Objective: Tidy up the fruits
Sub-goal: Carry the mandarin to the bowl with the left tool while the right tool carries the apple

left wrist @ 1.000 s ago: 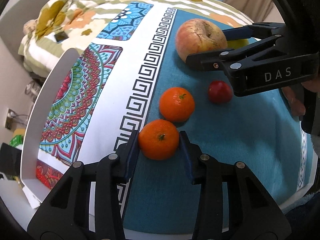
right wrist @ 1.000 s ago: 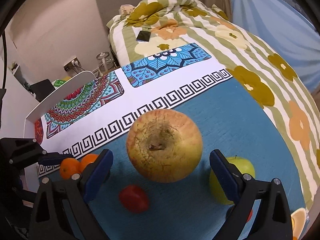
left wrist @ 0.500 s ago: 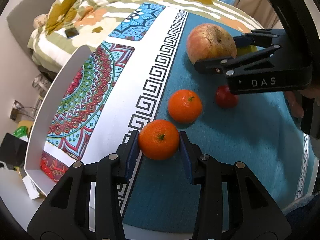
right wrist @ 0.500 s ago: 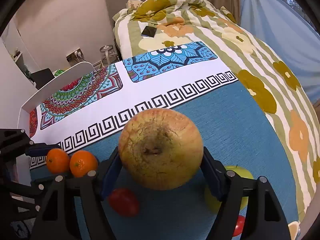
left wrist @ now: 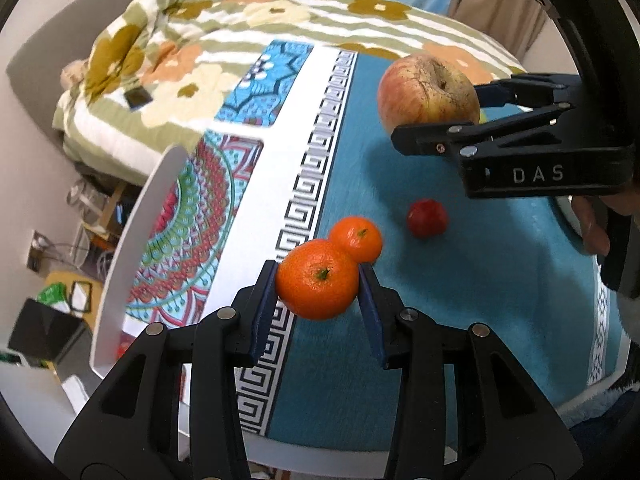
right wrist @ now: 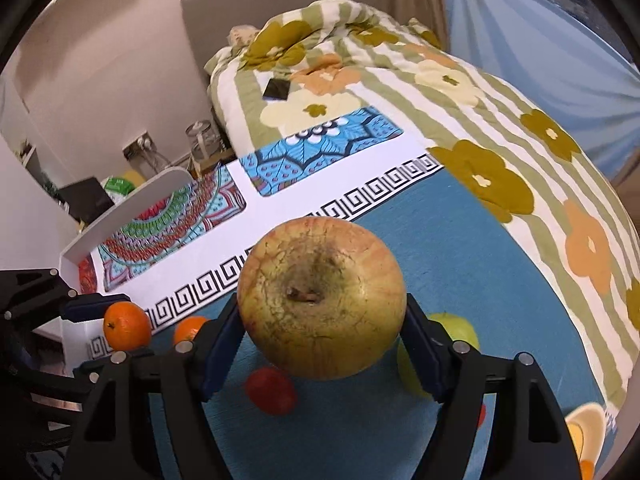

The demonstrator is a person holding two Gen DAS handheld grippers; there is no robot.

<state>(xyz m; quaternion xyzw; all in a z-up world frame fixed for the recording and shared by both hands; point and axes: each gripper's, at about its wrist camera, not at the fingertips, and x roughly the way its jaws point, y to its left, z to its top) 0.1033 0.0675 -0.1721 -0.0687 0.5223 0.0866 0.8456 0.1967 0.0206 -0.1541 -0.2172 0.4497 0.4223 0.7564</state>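
Observation:
My left gripper (left wrist: 318,280) is shut on an orange mandarin (left wrist: 317,279) and holds it above the blue cloth; it also shows in the right wrist view (right wrist: 127,325). My right gripper (right wrist: 322,322) is shut on a large yellow-red apple (right wrist: 320,296), lifted off the cloth; the apple also shows in the left wrist view (left wrist: 428,90). A second mandarin (left wrist: 358,238) and a small red fruit (left wrist: 427,218) lie on the blue cloth. A green apple (right wrist: 456,330) lies behind my right finger.
A white tray with a colourful patterned lining (left wrist: 132,240) lies at the left, next to the blue cloth (left wrist: 480,300). A floral quilt (right wrist: 440,92) with a dark phone (right wrist: 277,89) on it covers the bed behind.
My right gripper closed on the large apple and lifted it. My left gripper lifted its mandarin off the cloth, away from the second mandarin.

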